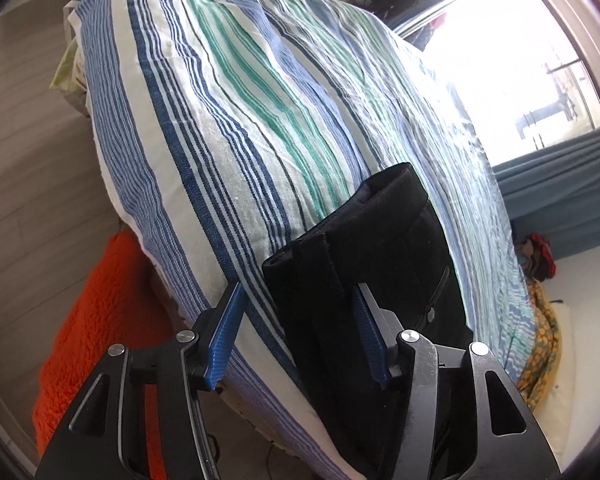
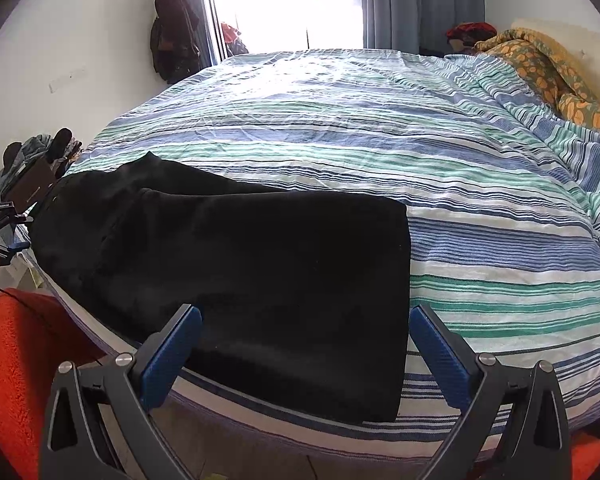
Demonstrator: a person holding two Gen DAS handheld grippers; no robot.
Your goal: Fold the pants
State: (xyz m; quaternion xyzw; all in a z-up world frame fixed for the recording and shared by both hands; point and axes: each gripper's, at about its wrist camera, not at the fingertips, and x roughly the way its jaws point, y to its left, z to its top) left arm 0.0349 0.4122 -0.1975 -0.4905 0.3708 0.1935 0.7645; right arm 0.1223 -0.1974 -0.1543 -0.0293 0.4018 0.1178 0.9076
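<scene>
Pants (image 2: 236, 264) lie folded flat along the near edge of the bed (image 2: 460, 184), waistband end toward my left gripper (image 1: 298, 332). Its fingers (image 1: 370, 336) stand spread, one over the cloth, pinching nothing. My right gripper (image 2: 306, 344) is spread wide astride the hem end. Beyond the pants, the bed is open.
</scene>
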